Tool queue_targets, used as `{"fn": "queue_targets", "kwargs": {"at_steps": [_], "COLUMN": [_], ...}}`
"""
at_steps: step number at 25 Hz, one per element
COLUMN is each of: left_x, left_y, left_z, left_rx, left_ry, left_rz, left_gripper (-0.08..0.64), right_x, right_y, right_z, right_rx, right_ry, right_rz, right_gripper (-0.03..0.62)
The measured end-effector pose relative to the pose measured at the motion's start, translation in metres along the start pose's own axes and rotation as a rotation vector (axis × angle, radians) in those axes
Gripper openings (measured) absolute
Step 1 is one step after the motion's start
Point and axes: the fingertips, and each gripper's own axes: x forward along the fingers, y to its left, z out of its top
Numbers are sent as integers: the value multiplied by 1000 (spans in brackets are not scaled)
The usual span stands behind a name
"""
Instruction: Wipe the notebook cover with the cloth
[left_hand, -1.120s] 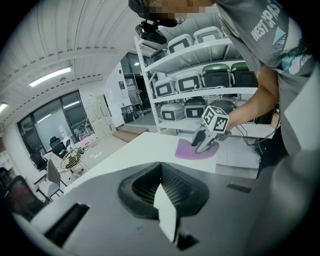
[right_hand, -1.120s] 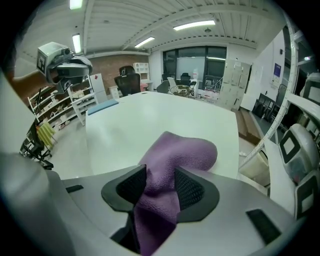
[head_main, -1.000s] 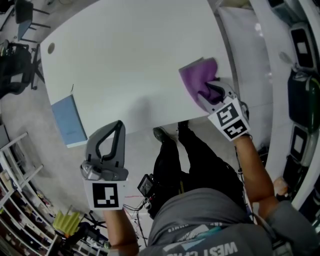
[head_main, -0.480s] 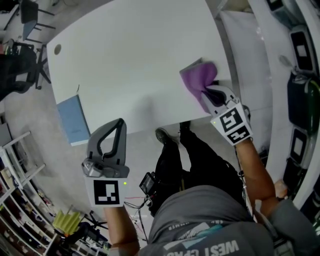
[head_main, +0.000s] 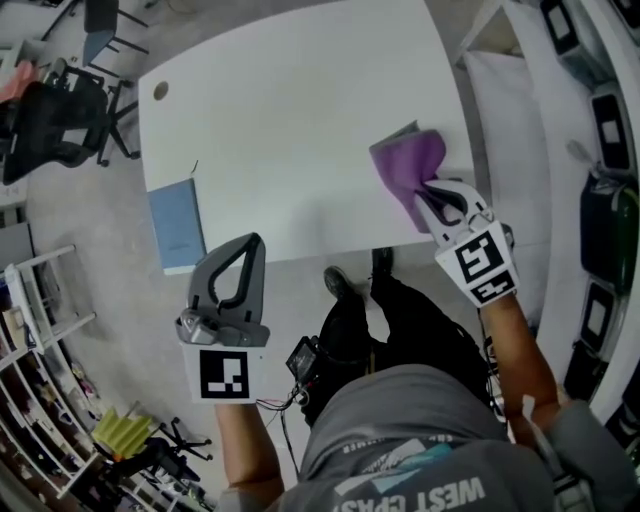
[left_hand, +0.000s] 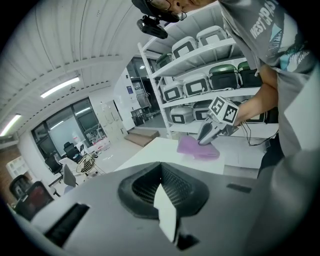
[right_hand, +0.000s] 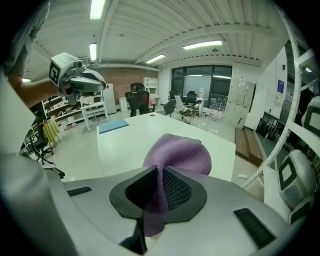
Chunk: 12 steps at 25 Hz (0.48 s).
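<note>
The blue notebook (head_main: 175, 224) lies flat at the left edge of the white table (head_main: 300, 110); it also shows far off in the right gripper view (right_hand: 113, 126). The purple cloth (head_main: 408, 168) sits near the table's right front corner, one fold bunched up. My right gripper (head_main: 428, 192) is shut on that fold, and the cloth (right_hand: 178, 152) runs down between its jaws (right_hand: 159, 173). My left gripper (head_main: 246, 246) hangs off the table's front edge, right of the notebook, shut and holding nothing (left_hand: 161, 172). From it I see the right gripper (left_hand: 207, 135) on the cloth (left_hand: 194, 148).
Shelves with grey and green cases (head_main: 600, 130) line the right side. An office chair (head_main: 55, 125) stands beyond the table's far left corner, and a wire rack (head_main: 35, 330) stands to the left. The person's legs and shoes (head_main: 345, 285) are under the front edge.
The right gripper's jaws have closed on the cloth's raised fold. The head view has shifted, so the table sits further right. The left gripper has kept its place.
</note>
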Motion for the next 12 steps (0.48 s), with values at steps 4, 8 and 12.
{"fn": "queue_targets", "kwargs": {"at_steps": [4,8,12], "left_x": [-23,-51,-81], "left_y": [12,26,40], "left_z": [-4,-17,-33], "left_rx": [-2,-14,-37], "left_ry": [-1,12,3], "left_rz": [64,122,188], "left_gripper": [3,3,3], "right_x": [1,6,11], "right_y": [12,31,52], "right_z": [26,58,89], "right_rx": [-59,-102,-165], "right_ry": [-31,-61,-81], "right_rz": [30,59,86], "right_gripper": [55,55,55]}}
